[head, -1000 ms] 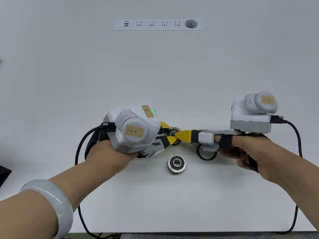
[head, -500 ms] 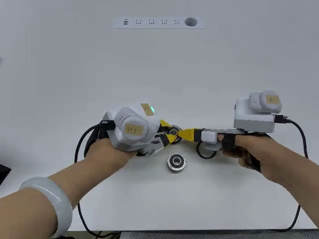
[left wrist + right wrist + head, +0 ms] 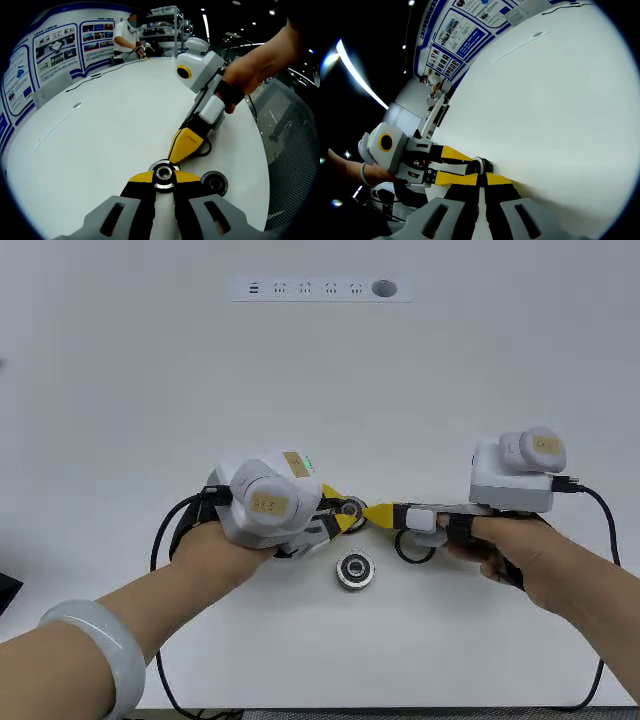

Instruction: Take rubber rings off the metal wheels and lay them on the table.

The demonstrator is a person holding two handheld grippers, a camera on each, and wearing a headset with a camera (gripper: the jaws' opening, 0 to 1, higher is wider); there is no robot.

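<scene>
Centre of the head view, and the two tools meet nose to nose above the table [image 3: 460, 640]. The left gripper [image 3: 340, 510] comes in from the left with its yellow jaws pinching a metal wheel [image 3: 164, 173], held clear of the surface. In the left gripper view that wheel sits low in the middle, a shiny hub inside a dark rim.

The right gripper [image 3: 372, 513] reaches in from the right. In its own view the two jaws are pressed together, tips right at the wheel's edge. Whether a lip of rubber is caught between them is too small to tell.

Just below the right gripper's nose, one loose rubber ring [image 3: 411, 561] lies flat on the table. A second wheel [image 3: 353, 569] sits lower centre, just beside it, dark rim on, looking untouched.

So the job in hand, by my reading, is peeling the band off the held wheel. To do it well, the left gripper wants a firm clamp across the wheel's faces, leaving the rim free. The right should take only the rubber edge and not the metal. It should then roll the rubber sideways over the rim, not pull straight back. A straight pull risks dragging the wheel out of the left jaws. Once free, the band can go down beside the loose ring, apart from the second wheel.
</scene>
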